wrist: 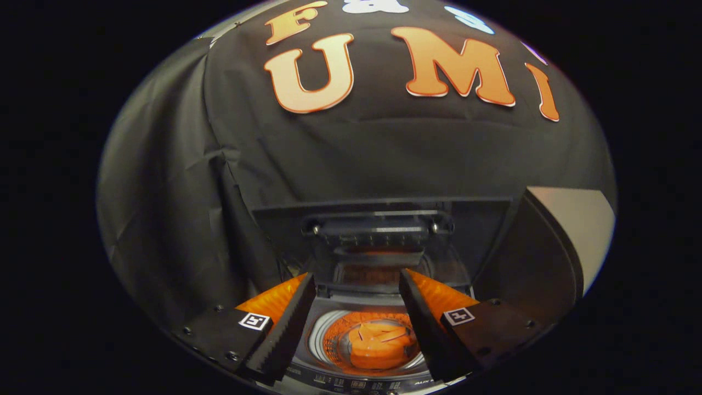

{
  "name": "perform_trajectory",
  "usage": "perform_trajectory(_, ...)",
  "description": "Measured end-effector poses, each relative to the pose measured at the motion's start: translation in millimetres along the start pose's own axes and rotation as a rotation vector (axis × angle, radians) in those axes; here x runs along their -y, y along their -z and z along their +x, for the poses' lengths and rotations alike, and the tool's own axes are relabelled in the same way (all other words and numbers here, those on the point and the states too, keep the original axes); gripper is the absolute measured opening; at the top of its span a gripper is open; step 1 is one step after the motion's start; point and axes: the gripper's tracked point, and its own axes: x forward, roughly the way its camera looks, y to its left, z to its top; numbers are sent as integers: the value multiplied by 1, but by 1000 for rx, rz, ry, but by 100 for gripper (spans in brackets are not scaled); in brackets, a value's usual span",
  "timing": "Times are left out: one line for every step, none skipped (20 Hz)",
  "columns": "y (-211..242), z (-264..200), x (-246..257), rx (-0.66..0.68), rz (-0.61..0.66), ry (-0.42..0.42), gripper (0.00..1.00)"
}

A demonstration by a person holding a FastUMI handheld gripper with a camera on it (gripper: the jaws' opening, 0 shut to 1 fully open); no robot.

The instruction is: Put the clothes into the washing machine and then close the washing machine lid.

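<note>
A top-loading washing machine (329,318) sits just below and ahead of my fingers. Its glass lid (378,233) stands raised upright at the back. An orange piece of clothing (381,344) lies bunched at the bottom of the round drum. My gripper (356,275) hovers above the drum's mouth. It is open, with its black ribbed fingers (285,329) spread wide and nothing between them. The clothing shows through the gap, nearer the right finger. The machine's control strip (356,382) runs along the near edge beneath the fingers.
The booth's black cloth wall (181,192) hangs close behind and to the left of the machine. A pale flat panel (581,230) with a dark curved edge stands to the right of the lid.
</note>
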Motion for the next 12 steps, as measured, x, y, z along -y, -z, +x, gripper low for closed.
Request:
perform_trajectory(-10,5,-1,15,-5,2,99)
perform_trajectory(-24,8,-2,33,-11,4,99)
perform_trajectory(-38,10,-2,45,-16,6,99)
perform_trajectory(-44,12,-2,59,-15,6,99)
perform_trajectory(-54,16,-2,73,-8,6,99)
perform_trajectory(-61,21,0,86,0,12,99)
perform_trajectory(-67,28,3,101,8,22,99)
perform_trajectory(-74,34,7,106,13,31,99)
perform_trajectory(-80,40,10,114,12,38,99)
perform_trajectory(-83,45,13,115,6,48,99)
perform_trajectory(-86,50,14,119,-1,53,99)
perform_trajectory(-88,56,16,119,-10,63,99)
